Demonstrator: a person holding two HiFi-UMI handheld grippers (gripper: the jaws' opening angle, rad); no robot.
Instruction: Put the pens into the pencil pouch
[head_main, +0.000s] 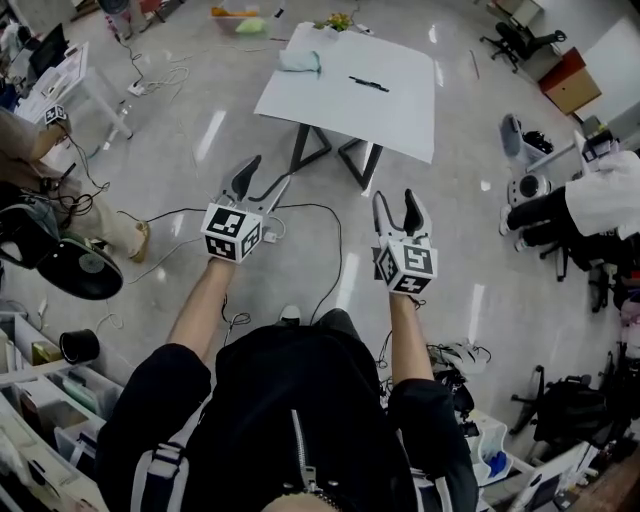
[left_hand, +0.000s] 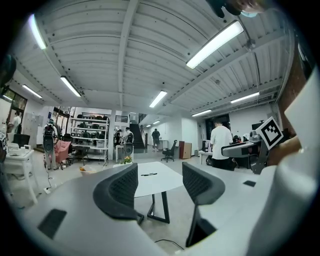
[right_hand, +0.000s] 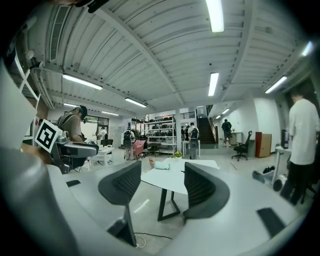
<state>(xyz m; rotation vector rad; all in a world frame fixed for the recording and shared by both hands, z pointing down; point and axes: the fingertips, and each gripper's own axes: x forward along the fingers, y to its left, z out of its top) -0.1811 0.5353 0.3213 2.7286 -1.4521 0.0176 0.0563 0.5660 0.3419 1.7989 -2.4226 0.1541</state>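
Observation:
A white table (head_main: 400, 110) stands some way ahead of me on the floor. On it lie a black pen (head_main: 368, 84) and a pale green pencil pouch (head_main: 300, 61). Both grippers hang in the air well short of the table. My left gripper (head_main: 262, 180) is open with nothing between its jaws. My right gripper (head_main: 397, 205) is also open and empty. In the left gripper view the pen (left_hand: 149, 174) shows on the table (left_hand: 165, 185) between the jaws' tips. The right gripper view shows the pouch (right_hand: 161, 166) on the table (right_hand: 172, 181).
Black cables (head_main: 310, 215) trail across the floor between me and the table. A small plant (head_main: 338, 21) sits at the table's far edge. A person (head_main: 600, 205) stands at the right, another (head_main: 25, 140) at the left. Shelves and bins (head_main: 45, 400) flank me.

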